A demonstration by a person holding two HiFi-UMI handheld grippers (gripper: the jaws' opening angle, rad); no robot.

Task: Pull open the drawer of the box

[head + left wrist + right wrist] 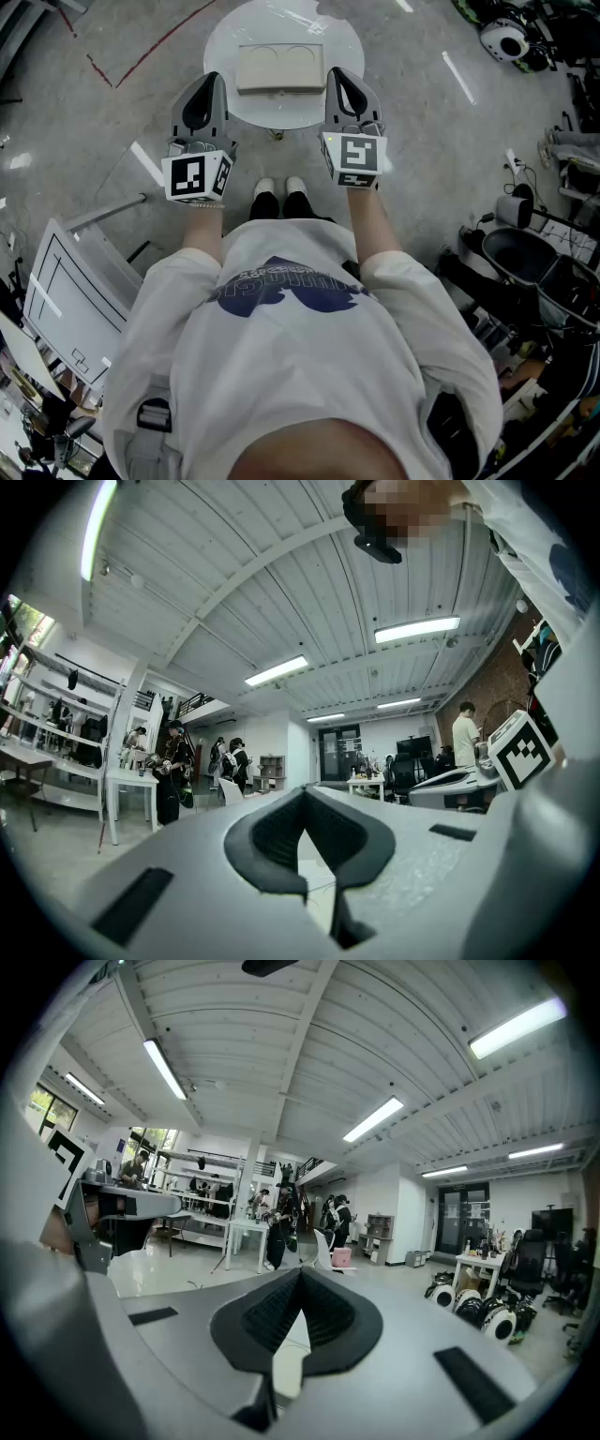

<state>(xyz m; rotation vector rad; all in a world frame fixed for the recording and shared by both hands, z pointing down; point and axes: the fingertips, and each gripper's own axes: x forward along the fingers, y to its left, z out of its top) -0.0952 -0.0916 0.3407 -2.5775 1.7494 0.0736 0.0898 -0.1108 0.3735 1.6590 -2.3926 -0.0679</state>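
Note:
A beige box [279, 67] with two round recesses in its top lies on a small round white table [281, 114] in the head view. Its drawer front does not show from above. My left gripper [210, 86] hangs shut just left of the table's near edge, holding nothing. My right gripper [339, 79] is shut and empty too, over the table's right rim beside the box. Both gripper views look level across the room, so the box is hidden there; the left gripper [305, 797] and the right gripper [300, 1275] show their dark pads pressed together.
A white framed panel [70, 300] leans at the lower left. Black bins and cables [525, 258] crowd the right side, and a white-and-black machine [506, 37] sits at the top right. Red tape lines [141, 56] mark the floor. People stand far off [173, 766].

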